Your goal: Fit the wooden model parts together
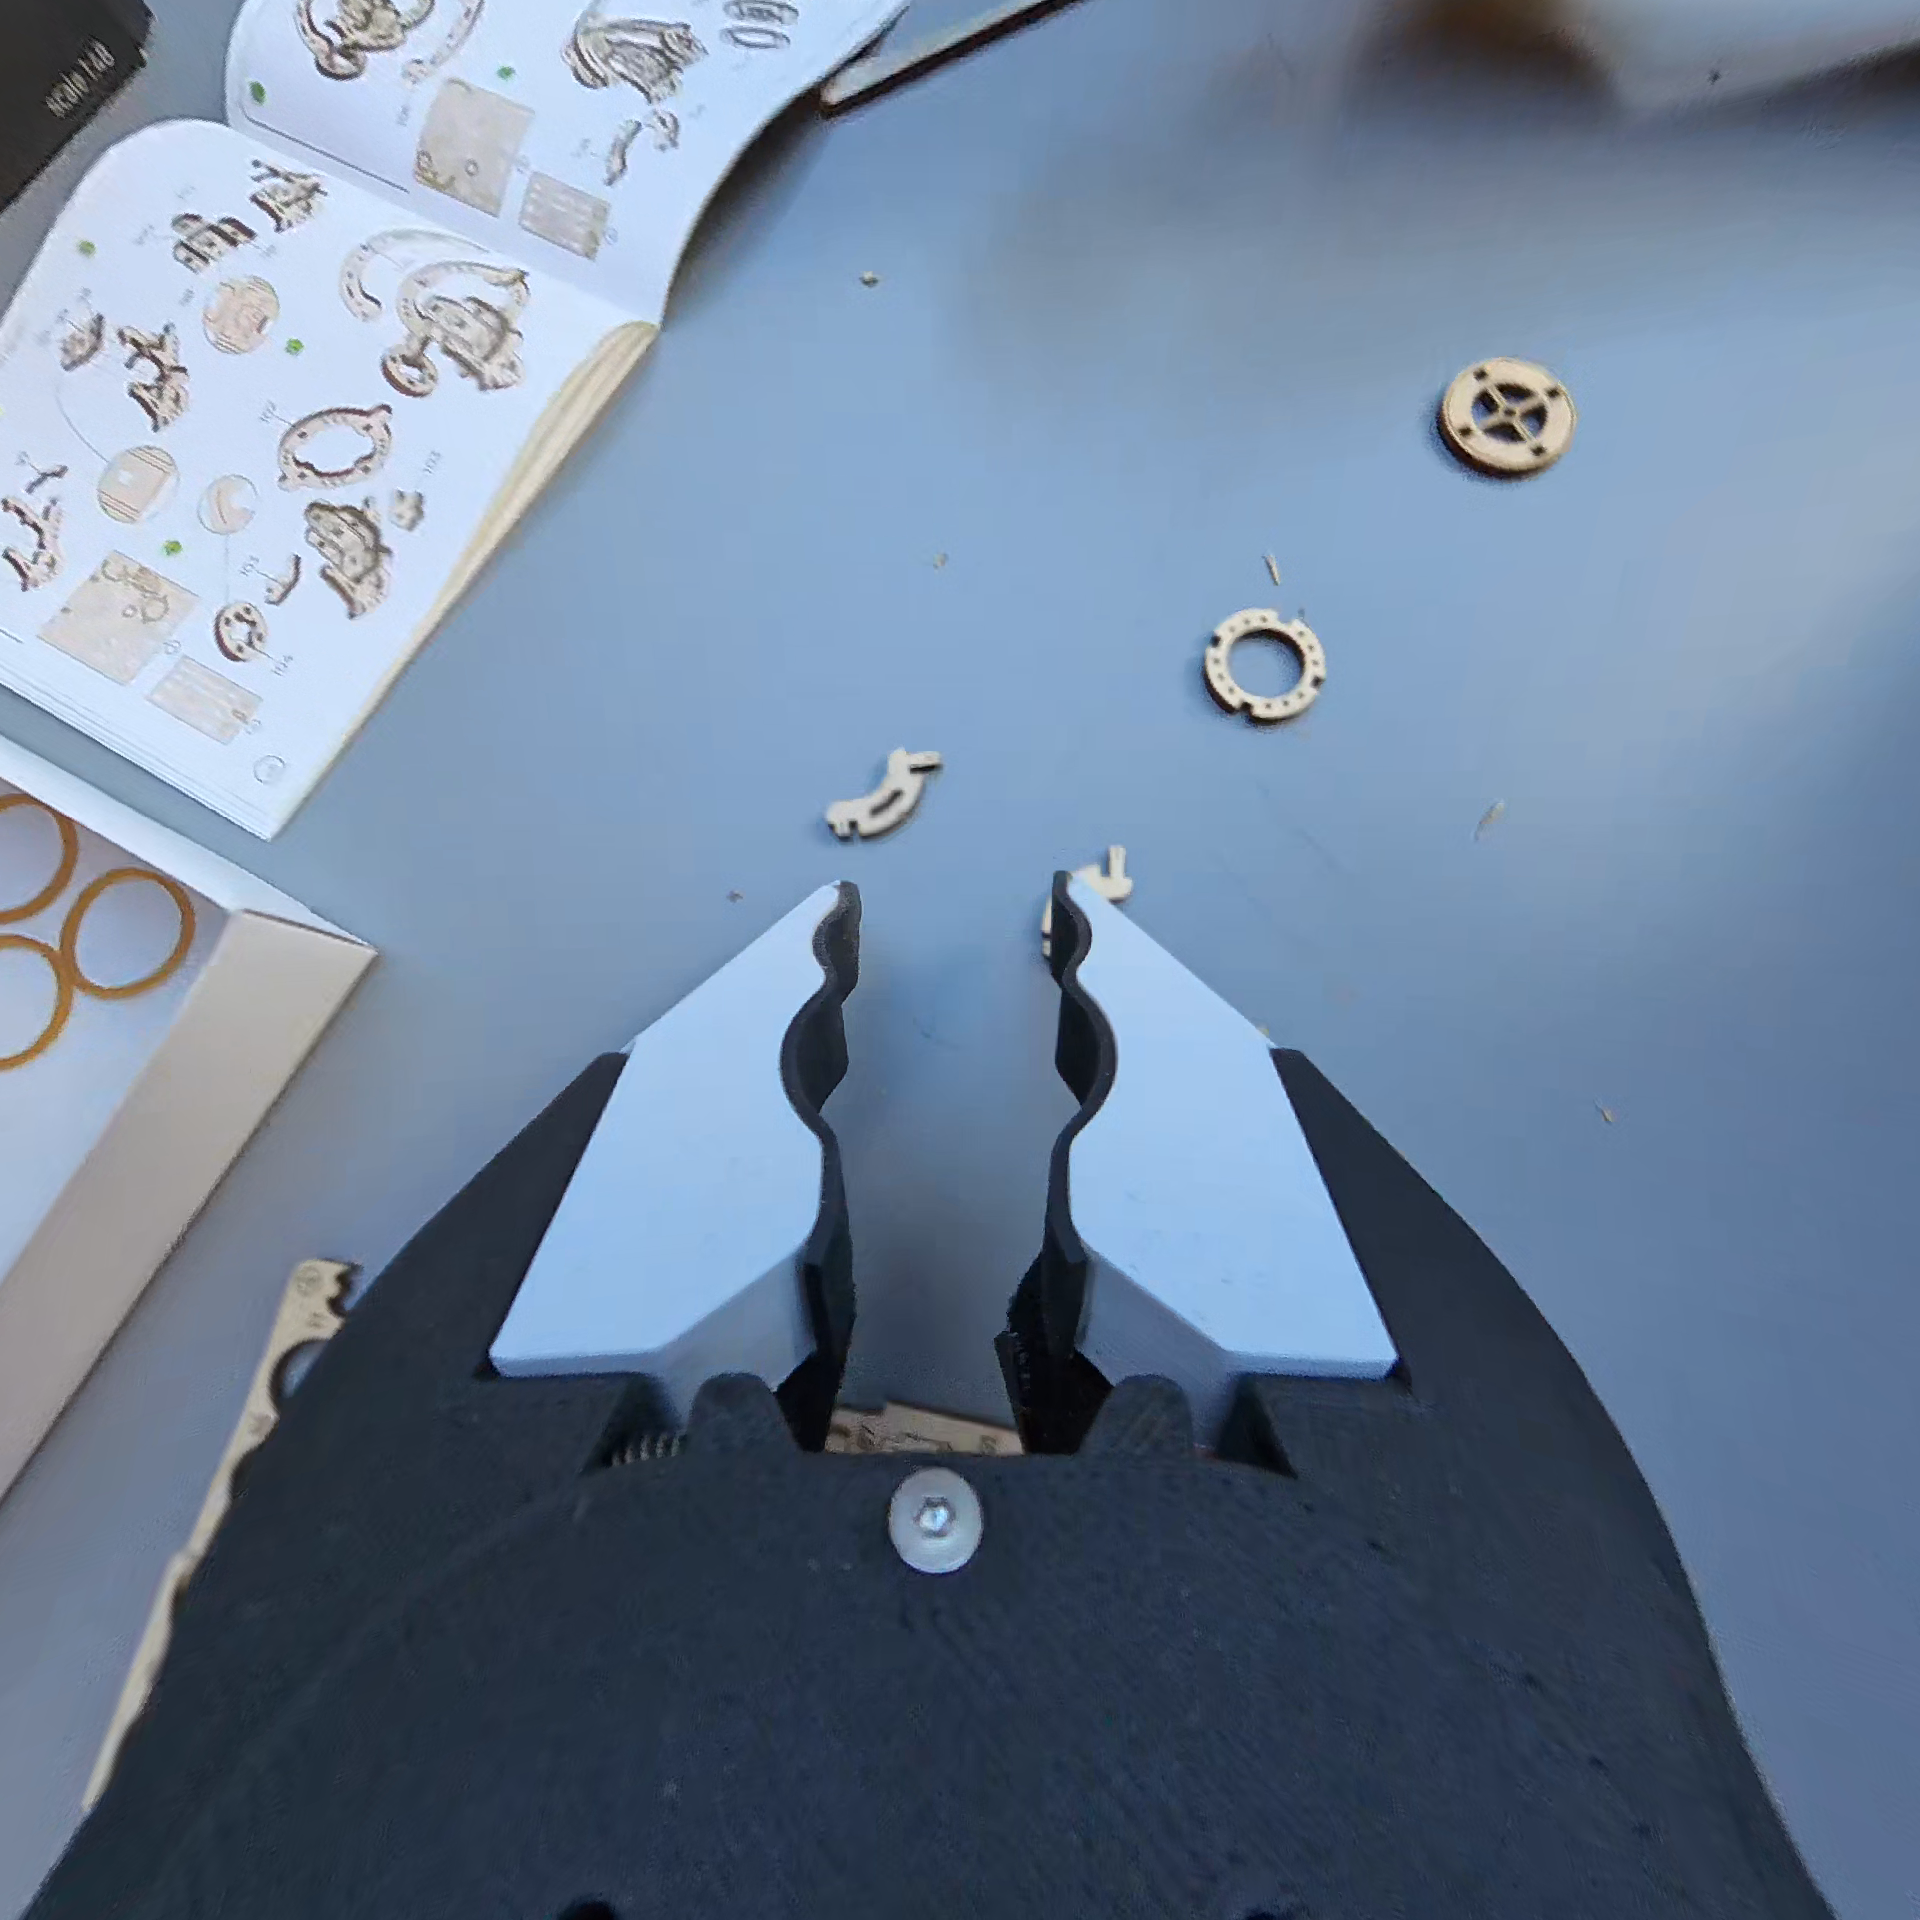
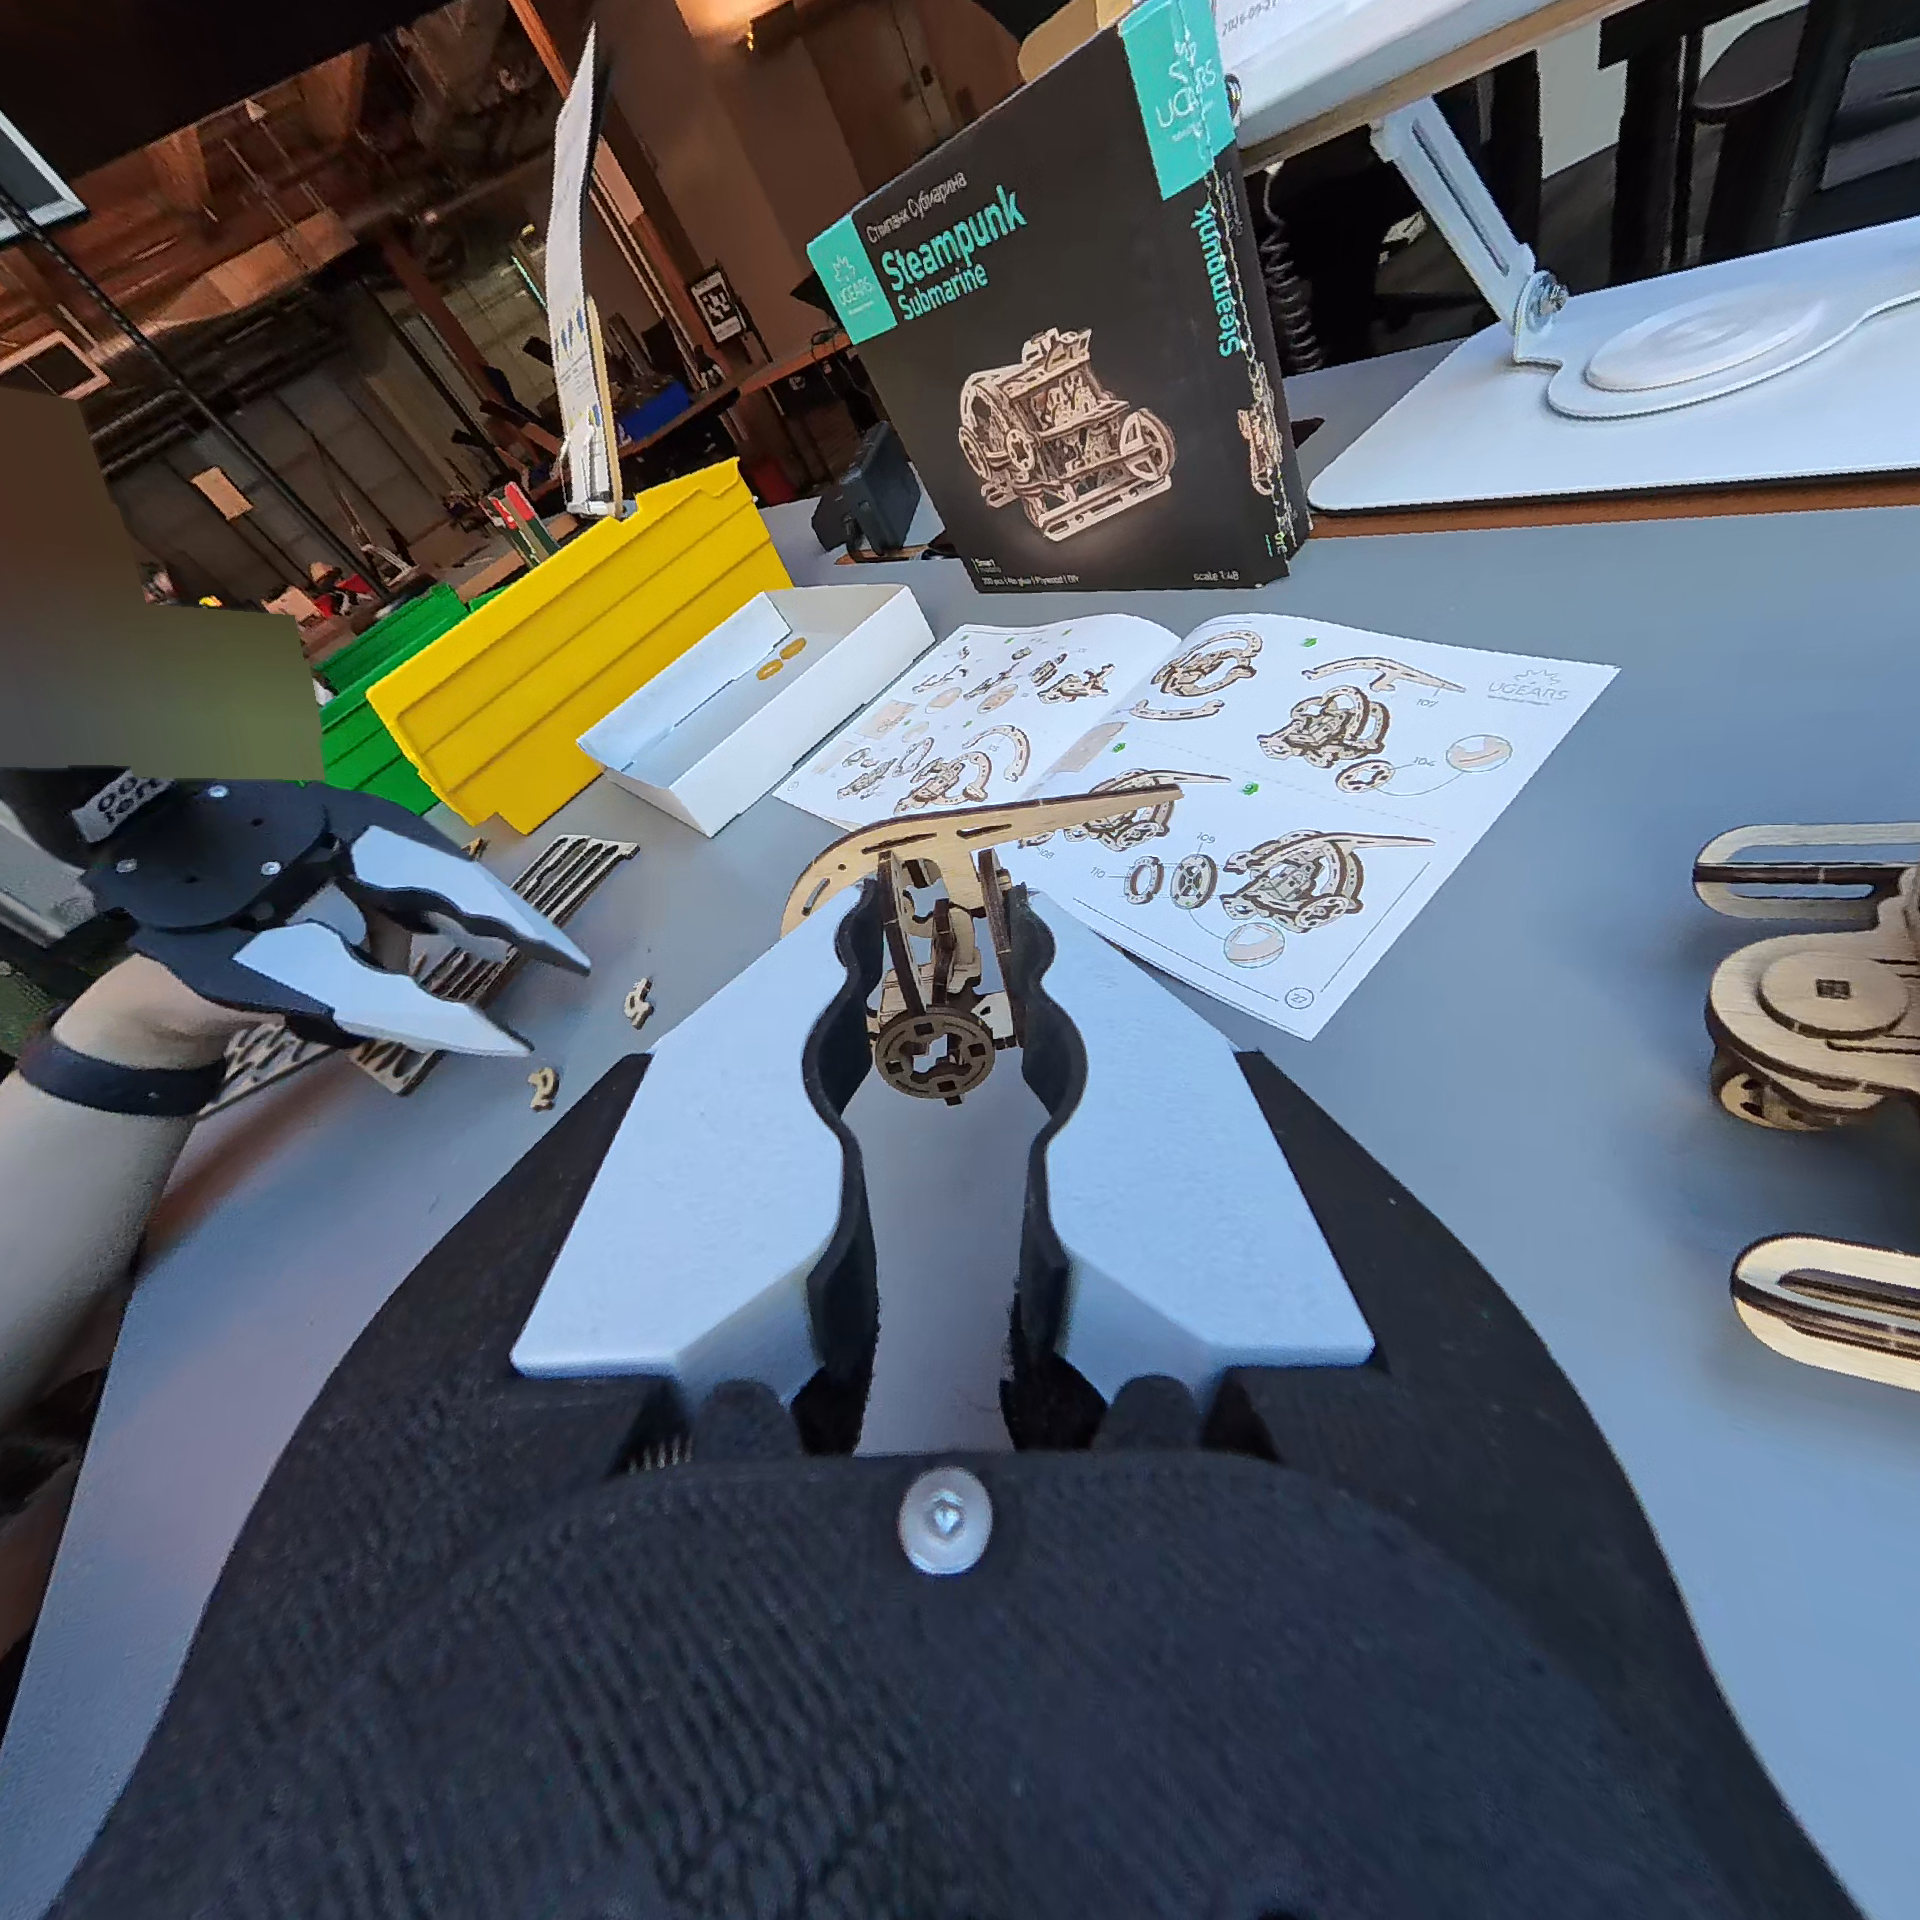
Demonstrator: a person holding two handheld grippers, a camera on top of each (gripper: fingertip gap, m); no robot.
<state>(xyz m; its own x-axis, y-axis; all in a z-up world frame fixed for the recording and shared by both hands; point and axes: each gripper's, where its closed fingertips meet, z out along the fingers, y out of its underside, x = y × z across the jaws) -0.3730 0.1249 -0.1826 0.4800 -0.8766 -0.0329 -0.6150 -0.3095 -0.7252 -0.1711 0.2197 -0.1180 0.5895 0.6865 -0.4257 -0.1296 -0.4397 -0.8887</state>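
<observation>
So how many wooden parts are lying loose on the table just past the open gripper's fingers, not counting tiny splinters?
Round parts: 2, a spoked disc and an open ring
Small hooked parts: 2, a hooked piece and a part-hidden piece
Total: 4

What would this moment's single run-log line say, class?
left gripper: open, empty, above small wooden pieces | right gripper: shut on wooden subassembly, lifted | manual: open on table
</observation>
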